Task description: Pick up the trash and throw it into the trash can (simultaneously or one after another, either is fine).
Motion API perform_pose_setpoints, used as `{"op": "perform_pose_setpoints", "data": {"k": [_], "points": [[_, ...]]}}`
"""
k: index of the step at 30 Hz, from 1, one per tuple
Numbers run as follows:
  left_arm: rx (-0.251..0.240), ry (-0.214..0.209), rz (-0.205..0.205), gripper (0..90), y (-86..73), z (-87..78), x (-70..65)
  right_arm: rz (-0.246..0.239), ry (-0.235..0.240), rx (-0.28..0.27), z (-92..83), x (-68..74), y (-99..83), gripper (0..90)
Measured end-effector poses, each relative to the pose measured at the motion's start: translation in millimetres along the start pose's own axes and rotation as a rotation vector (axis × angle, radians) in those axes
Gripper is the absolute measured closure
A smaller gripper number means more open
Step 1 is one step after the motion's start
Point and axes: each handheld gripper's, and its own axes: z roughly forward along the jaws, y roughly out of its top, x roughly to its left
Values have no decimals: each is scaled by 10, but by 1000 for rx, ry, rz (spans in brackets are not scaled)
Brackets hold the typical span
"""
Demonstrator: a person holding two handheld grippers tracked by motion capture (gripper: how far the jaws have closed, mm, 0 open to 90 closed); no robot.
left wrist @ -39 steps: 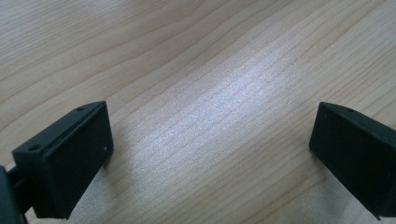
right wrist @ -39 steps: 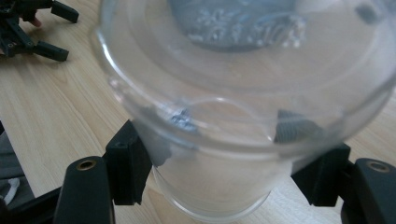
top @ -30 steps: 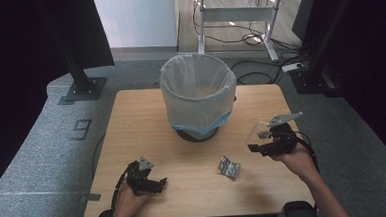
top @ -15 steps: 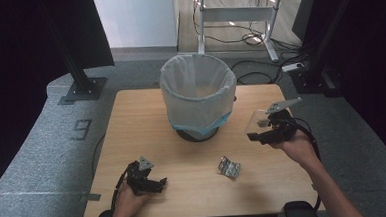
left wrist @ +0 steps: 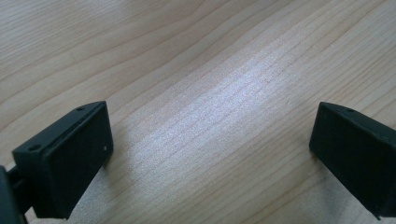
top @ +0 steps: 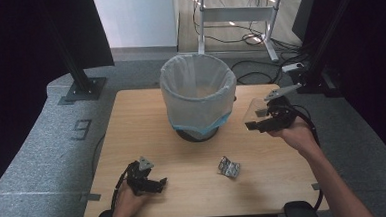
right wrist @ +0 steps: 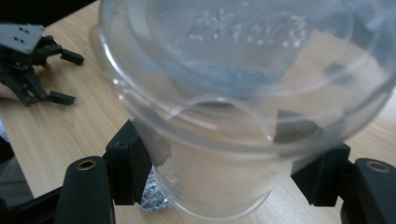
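Nearest the person, the left gripper [top: 157,183] is rested on the worktop [top: 131,121] with its jaws spread wide and nothing between them. A crumpled foil wrapper [top: 229,166] is seen on the wood farther right. Beyond it, a clear plastic cup [right wrist: 243,107] is clamped in the right gripper [top: 254,125], raised above the worktop just beside the lined waste bin [top: 198,95].

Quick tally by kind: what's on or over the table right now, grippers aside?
Lined waste bin: 1
Clear plastic cup, held in the right gripper: 1
Crumpled foil wrapper: 1
Total: 3
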Motion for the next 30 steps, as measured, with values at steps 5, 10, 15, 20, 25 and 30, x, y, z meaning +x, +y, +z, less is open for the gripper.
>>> {"op": "perform_pose_setpoints", "data": {"k": [5, 10, 15, 20, 25, 30], "points": [[-2, 0, -1, 0, -1, 1, -1, -1, -2, 1, -23, -17, 136, 304], [-1, 0, 0, 0, 0, 1, 0, -9, -14, 12, -40, -43, 273, 304], [-1, 0, 0, 0, 0, 0, 0, -7, -14, 11, -59, -68, 379, 303], [-1, 0, 0, 0, 0, 0, 0, -6, -17, 12, -86, -92, 545, 303], [-1, 1, 0, 0, -1, 1, 0, 0, -9, 12, -98, -106, 677, 303], [0, 1, -1, 0, -1, 1, -1, 1, -1, 7, -94, -117, 810, 303]]}}
